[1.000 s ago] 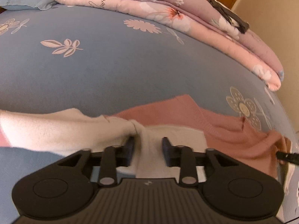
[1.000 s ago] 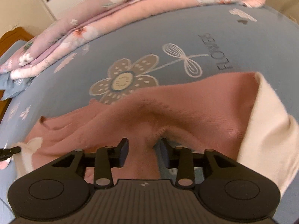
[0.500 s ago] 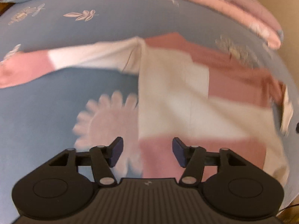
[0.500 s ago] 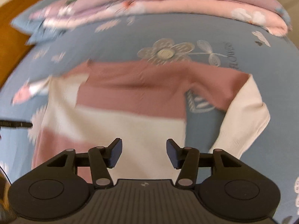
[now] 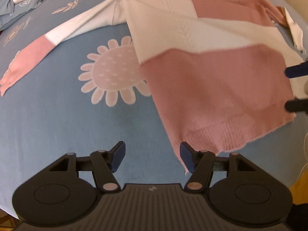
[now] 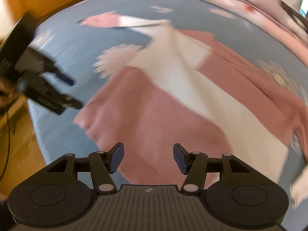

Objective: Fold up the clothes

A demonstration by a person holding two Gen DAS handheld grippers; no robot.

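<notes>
A pink-and-cream sweater lies spread flat on the blue bedsheet, its ribbed hem nearest the grippers and one sleeve stretched out to the left, past a large pink flower print. The left gripper hovers at the hem's left corner with its jaws spread wide and nothing between them; its right finger sits just at the corner of the fabric, though I cannot tell whether it touches. The right gripper hangs over the pink lower band of the sweater, likewise wide open and holding nothing. That view is blurred. Folded pink quilts lie along the far edge of the bed.
</notes>
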